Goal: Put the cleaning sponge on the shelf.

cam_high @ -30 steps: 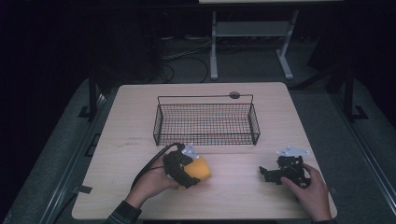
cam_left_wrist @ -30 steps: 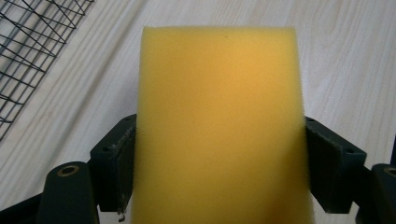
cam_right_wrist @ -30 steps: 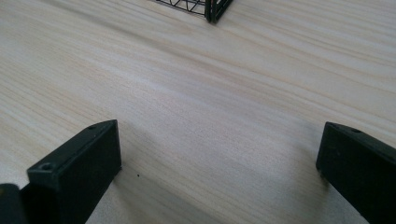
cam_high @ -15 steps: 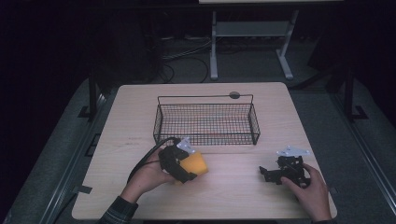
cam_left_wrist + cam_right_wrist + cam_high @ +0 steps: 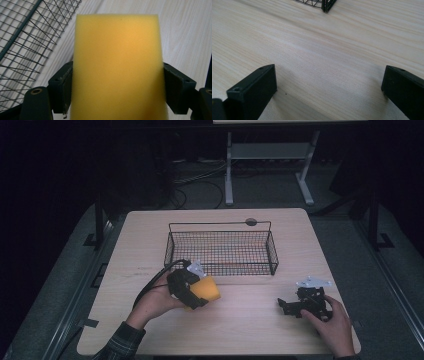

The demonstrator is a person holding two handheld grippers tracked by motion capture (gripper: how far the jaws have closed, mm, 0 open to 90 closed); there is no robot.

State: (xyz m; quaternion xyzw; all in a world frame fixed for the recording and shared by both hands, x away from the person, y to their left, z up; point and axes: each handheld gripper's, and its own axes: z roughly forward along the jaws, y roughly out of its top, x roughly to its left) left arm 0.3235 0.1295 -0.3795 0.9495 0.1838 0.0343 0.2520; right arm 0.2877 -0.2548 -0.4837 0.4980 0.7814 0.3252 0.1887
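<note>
One yellow sponge [image 5: 206,290], one wire basket [image 5: 220,227], two grippers, one table [image 5: 240,325]

**Three cameras, one table**

The high view looks forward and down over the whole table [image 5: 240,330] from the near side. Each gripper view rides low, close above the wood, looking along its jaws. All three share the wire basket [image 5: 220,251], whose corner [image 5: 325,5] shows in the right gripper view.

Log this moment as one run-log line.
left gripper: shut on yellow sponge, lifted near wire basket | right gripper: open, low over table
</note>
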